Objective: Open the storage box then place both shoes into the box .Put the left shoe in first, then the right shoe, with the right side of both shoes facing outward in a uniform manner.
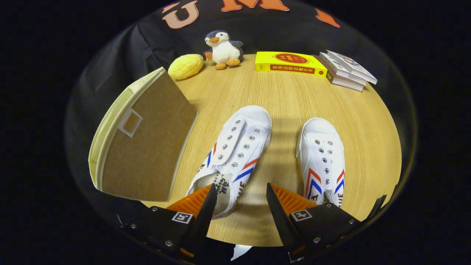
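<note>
The gripper hangs above a round wooden table with its fingers spread wide and nothing between them but bare tabletop; the heel end of the left-hand white canvas sneaker lies just ahead of the left finger, partly under its tip, and the heel of the right-hand white canvas sneaker lies just ahead of the right finger. Both sneakers are laceless, with red and blue stripes on their sides, and point their toes away from the gripper; they lie apart, a strip of open wood running between them and widening toward the fingers.

The fabric storage box stands left of the left-hand sneaker, near it but not touching; its brown lid with a small label window is shut, a cream rim showing along its far side; its near corner reaches the table's edge.

Beyond the sneakers lies a broad stretch of clear wood. Along the far edge, well apart from the shoes, sit a yellow bun-shaped soft toy, a plush penguin, a yellow book lying flat, and a stack of books at the right end; the black cloth wall rises just behind them.
</note>
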### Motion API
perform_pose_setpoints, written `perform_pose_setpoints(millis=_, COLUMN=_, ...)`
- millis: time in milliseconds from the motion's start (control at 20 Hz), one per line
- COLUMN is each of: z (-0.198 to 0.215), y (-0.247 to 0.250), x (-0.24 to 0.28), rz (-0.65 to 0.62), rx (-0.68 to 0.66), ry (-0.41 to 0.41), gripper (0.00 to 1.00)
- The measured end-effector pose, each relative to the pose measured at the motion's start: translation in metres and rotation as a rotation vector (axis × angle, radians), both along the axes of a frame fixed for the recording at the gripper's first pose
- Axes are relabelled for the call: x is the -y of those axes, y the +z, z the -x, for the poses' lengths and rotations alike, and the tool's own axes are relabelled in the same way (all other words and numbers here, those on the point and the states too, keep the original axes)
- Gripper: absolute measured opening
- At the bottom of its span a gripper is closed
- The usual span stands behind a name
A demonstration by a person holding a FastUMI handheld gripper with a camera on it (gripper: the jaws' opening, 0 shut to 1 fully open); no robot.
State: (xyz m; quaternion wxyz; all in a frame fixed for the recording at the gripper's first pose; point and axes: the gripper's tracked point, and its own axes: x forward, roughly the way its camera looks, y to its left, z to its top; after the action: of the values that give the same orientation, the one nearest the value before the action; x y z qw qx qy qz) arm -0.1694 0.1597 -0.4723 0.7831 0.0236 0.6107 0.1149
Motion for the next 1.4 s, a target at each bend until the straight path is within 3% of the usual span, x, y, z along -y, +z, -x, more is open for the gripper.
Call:
perform_pose_setpoints(millis=200, z=-0.002, y=-0.017, x=-0.001, rz=0.016, rx=0.000, ry=0.021, gripper=0.70)
perform_pose_setpoints(millis=550, z=-0.008, y=-0.017, x=0.001, rz=-0.020, rx=0.056, ry=-0.095, gripper=0.44)
perform_pose_setpoints(millis=1000, z=-0.024, y=-0.021, x=-0.008, rz=-0.009, rx=0.135, ry=-0.104, gripper=0.24)
perform_pose_setpoints(millis=1100, z=-0.024, y=-0.020, x=-0.005, rz=-0.025, rx=0.106, ry=-0.131, gripper=0.15)
perform_pose_setpoints(millis=1150, z=-0.027, y=-0.020, x=-0.003, rz=-0.034, rx=0.090, ry=-0.150, gripper=0.06)
perform_pose_setpoints(millis=1400, z=-0.044, y=0.009, x=-0.004, rz=-0.092, rx=0.108, ry=-0.205, gripper=0.01)
